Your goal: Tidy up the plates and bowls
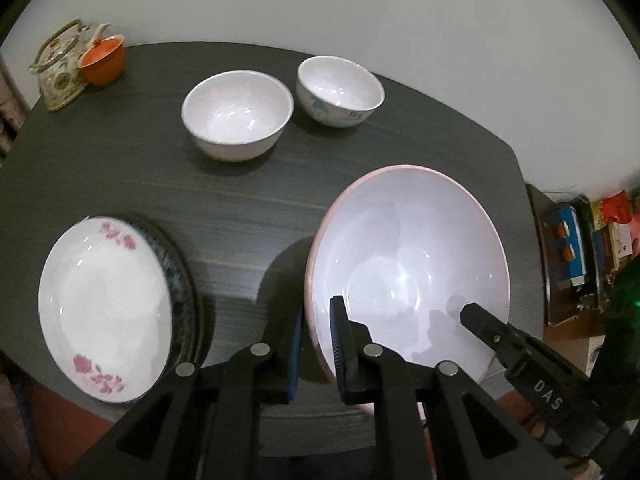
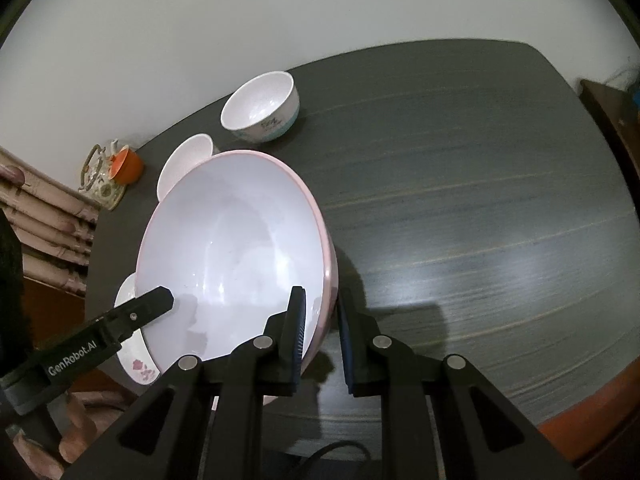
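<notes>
Progress: early | large pink-rimmed white bowl (image 1: 408, 264) gripped at opposite rims by left claw (image 1: 316, 354) and right claw (image 2: 322, 338) | two small white bowls (image 1: 238, 114) ahead, unstacked | flowered white plate (image 1: 106, 308) left of left claw, stacked on dark plate.

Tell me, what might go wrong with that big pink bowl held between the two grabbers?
The big pink bowl is pinched only at its rim, left gripper on one side, right gripper on the other. Smooth and tilted, it could slip. If it swings left, it might knock the flowered plate. Pushed forward, it could hit the small bowls.
</notes>
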### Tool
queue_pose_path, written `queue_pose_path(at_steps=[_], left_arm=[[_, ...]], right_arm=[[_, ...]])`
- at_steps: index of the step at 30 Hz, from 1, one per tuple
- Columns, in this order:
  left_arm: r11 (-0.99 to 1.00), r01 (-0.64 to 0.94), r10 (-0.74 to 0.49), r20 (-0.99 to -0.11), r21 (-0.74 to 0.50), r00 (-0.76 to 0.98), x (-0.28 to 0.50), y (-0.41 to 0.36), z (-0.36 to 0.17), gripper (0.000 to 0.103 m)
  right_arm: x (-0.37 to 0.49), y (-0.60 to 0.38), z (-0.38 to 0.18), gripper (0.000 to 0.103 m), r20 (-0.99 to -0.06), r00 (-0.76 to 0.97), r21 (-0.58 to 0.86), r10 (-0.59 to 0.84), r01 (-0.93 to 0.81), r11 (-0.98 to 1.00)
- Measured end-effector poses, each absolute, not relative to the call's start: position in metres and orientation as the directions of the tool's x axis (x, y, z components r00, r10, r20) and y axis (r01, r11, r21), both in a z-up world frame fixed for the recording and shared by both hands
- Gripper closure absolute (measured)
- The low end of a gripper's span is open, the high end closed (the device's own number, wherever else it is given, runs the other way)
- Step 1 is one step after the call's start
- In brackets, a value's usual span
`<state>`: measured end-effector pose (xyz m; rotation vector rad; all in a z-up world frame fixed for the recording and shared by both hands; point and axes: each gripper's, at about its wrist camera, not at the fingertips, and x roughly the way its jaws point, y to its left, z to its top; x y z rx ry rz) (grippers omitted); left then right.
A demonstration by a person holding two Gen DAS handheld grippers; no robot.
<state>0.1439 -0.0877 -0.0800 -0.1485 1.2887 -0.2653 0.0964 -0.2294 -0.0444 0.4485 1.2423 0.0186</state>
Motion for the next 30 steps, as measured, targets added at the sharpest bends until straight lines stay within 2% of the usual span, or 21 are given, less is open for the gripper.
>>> queue_pose_path(at_steps=[12, 30], left_arm=[[0.962, 0.104, -0.268, -0.942, -0.252, 0.203, 0.115, -0.072, -0.101, 0.090], [0.966, 0.055, -0.259, -0.953, -0.253, 0.160, 0.114, -0.061, -0.126, 0.090]], right_arm=[[0.073, -0.214, -0.059, 0.086, -0.919, 0.296, 0.332, 0.260, 0.228, 0.915], [0.062, -0.203, -0.087, 0.085, -0.931, 0.230, 0.335, 0.284, 0.228, 0.914]])
